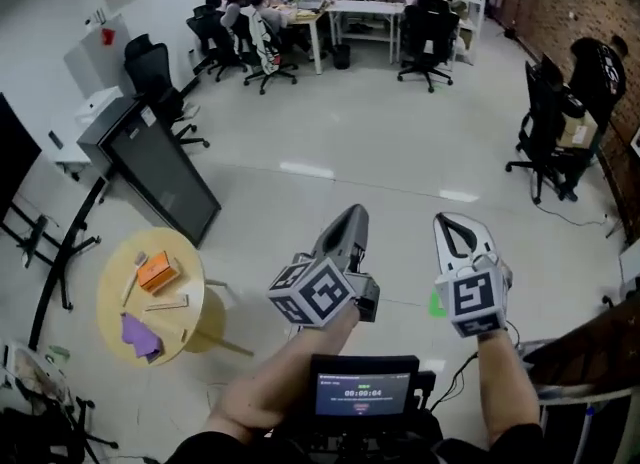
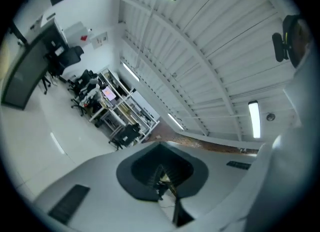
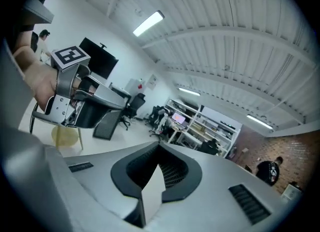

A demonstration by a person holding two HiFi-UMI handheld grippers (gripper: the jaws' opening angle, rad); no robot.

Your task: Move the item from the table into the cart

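A round yellow table stands at the lower left of the head view. On it lie an orange flat item, a purple item and some wooden sticks. Both grippers hang in the air over the bare floor, well right of the table. My left gripper has its jaws together with nothing held; in its own view the left gripper points at the ceiling. My right gripper is also shut and empty. In the right gripper view the right gripper faces the room, with the left gripper to its left. No cart is in sight.
A dark slanted panel on a stand rises behind the table. Office chairs and desks with seated people line the far side. A brick wall runs along the right. A small screen sits at my chest.
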